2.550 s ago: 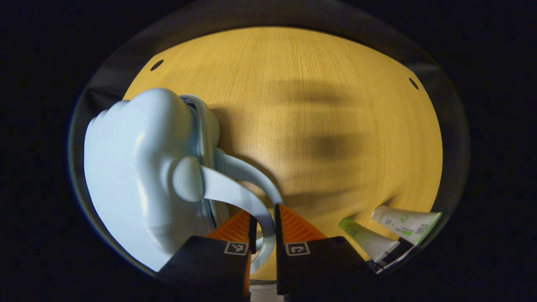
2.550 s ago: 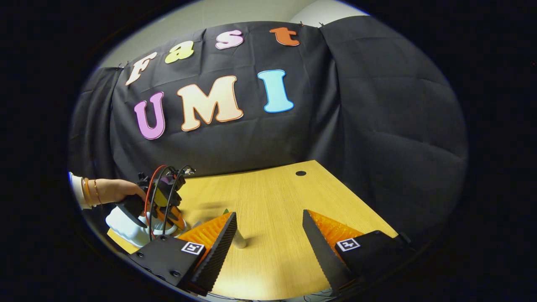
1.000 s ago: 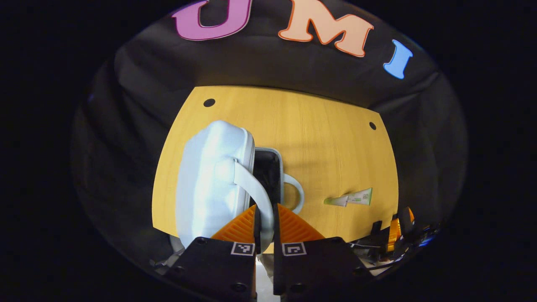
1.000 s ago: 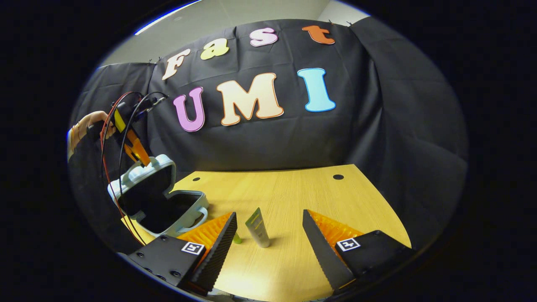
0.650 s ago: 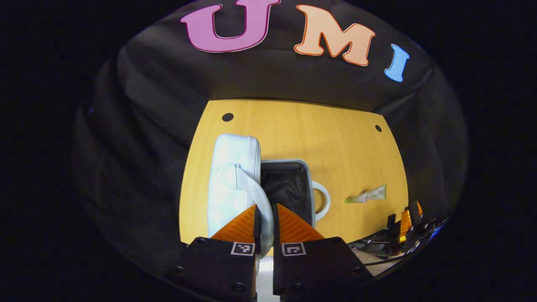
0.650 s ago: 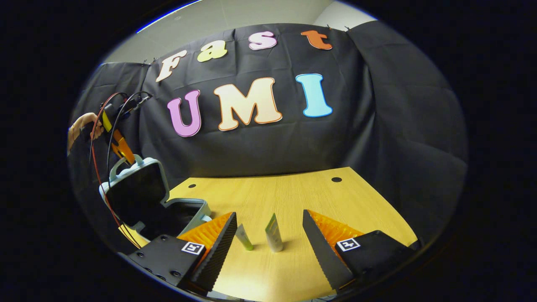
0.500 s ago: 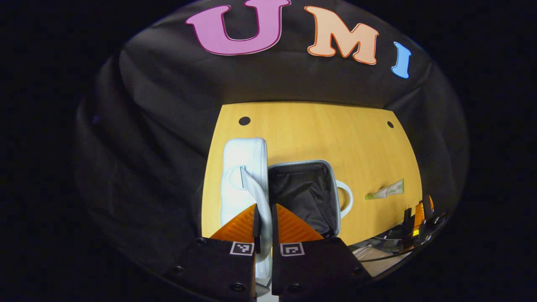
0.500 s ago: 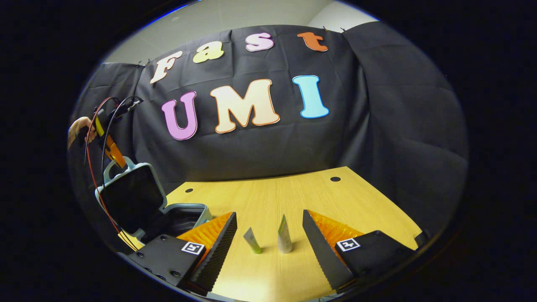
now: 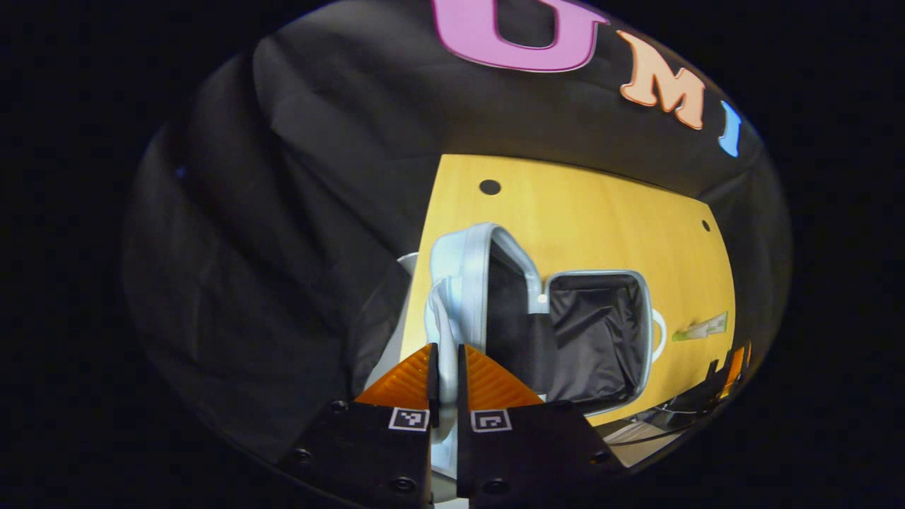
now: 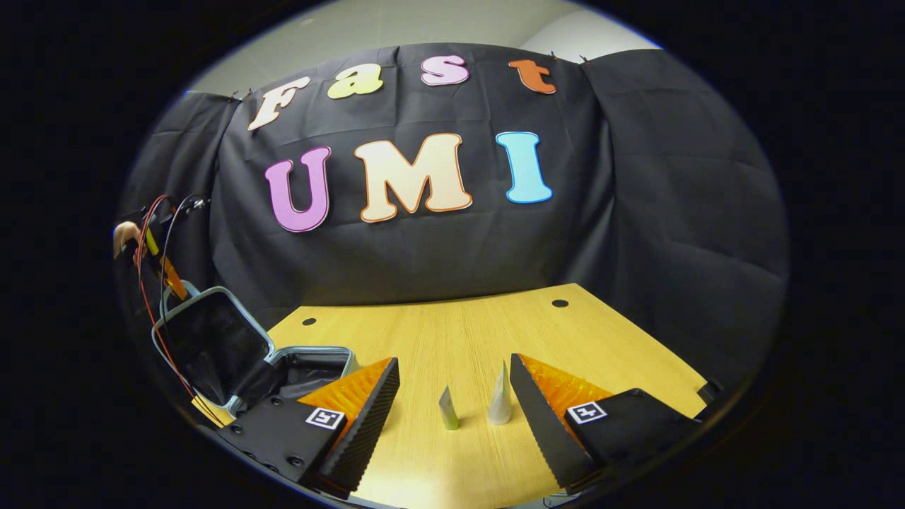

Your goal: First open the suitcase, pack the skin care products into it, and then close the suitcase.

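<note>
Right at the near edge of the left gripper view, the left gripper (image 9: 443, 367) has its jaws drawn narrow on the pale handle (image 9: 444, 338) of the suitcase lid (image 9: 463, 279), both fingers pressing against it. The lid is swung up well past upright and leans out beyond the side edge of the wooden tabletop (image 9: 587, 226), its dark lining facing the rest of the case. Just beyond it the suitcase (image 9: 601, 339) lies open on the tabletop, its black-lined base showing and a second pale handle poking out on the far side. Past that handle, apart from the case, two skin care tubes (image 9: 700, 329) lie close together near the tabletop's edge. In the right gripper view, the right gripper (image 10: 452, 382) hangs above the tabletop with its jaws spread wide and nothing between them; the two tubes lie on the wood just ahead of the gap, one beside the other, the green-capped tube (image 10: 448, 410) and the white tube (image 10: 500, 404). Further off to that view's left, a hand (image 10: 126, 233) holds the other gripper up at the top of the raised lid.
</note>
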`<state>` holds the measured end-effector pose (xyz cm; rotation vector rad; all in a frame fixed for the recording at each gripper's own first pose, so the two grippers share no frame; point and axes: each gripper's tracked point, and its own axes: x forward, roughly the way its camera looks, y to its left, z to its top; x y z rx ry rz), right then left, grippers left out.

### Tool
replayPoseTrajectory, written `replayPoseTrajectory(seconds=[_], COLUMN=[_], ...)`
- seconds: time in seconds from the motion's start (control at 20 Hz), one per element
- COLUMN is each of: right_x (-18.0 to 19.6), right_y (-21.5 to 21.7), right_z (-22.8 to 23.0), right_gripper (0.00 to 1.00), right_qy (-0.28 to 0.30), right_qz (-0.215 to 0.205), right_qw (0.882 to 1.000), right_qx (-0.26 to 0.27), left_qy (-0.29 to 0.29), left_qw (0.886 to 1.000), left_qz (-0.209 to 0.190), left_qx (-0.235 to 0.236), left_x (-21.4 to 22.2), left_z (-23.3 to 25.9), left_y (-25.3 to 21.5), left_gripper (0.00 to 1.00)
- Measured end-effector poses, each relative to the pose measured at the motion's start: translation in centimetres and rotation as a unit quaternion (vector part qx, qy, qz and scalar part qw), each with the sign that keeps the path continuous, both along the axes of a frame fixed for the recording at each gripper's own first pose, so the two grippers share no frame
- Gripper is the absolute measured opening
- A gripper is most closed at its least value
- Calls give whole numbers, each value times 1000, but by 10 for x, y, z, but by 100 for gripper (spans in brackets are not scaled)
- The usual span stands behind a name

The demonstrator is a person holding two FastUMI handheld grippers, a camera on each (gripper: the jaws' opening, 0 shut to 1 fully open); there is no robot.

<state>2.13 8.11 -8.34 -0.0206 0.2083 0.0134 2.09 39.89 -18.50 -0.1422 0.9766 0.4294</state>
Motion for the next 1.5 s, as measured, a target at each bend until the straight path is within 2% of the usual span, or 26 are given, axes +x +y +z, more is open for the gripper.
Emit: replayPoseTrajectory(seconds=[0.2,0.45,0.55,0.6,0.65,0.7,0.85,0.95,1.05,1.1,1.15,1.2,1.25,1.35,1.4,1.5], right_x=[2,6,2,1,0,-3,-11,-16,-20,-20,-20,-19,-17,-12,-9,0], right_y=[18,24,22,22,22,21,9,-3,-15,-19,-23,-27,-31,-36,-39,-45], right_z=[10,7,9,8,6,4,5,3,0,0,0,-2,-3,-9,-12,-20], right_gripper=[98,98,98,98,98,98,98,98,98,98,98,94,98,98,98,98], right_qy=[-6,3,0,2,5,8,6,6,9,9,10,11,13,21,26,41], right_qz=[2,-11,-23,-28,-33,-37,-54,-70,-82,-86,-88,-88,-86,-73,-64,-40], right_qw=[1000,1000,1000,999,999,999,998,997,996,996,996,996,996,997,998,998], right_qx=[-14,-12,-16,-17,-17,-16,-20,-22,-15,-11,-9,-9,-10,-11,-11,-9], left_qy=[54,113,105,100,99,104,96,79,61,53,45,35,27,13,6,-11], left_qw=[997,991,991,992,992,992,993,995,996,996,995,993,991,990,989,986], left_qz=[44,76,71,66,60,58,41,11,-35,-60,-82,-103,-121,-138,-145,-160], left_qx=[20,2,-30,-48,-53,-50,-53,-56,-50,-47,-43,-41,-39,-38,-38,-46], left_x=[-32,-46,-40,-33,-25,-21,-2,11,22,26,31,35,39,45,49,57], left_z=[-58,-129,-146,-153,-158,-165,-167,-159,-146,-139,-133,-127,-122,-111,-108,-102], left_y=[50,81,77,69,63,62,37,6,-32,-55,-77,-101,-124,-169,-192,-238], left_gripper=[7,7,6,1,5,0,0,0,0,4,16,36,56,96,98,93])
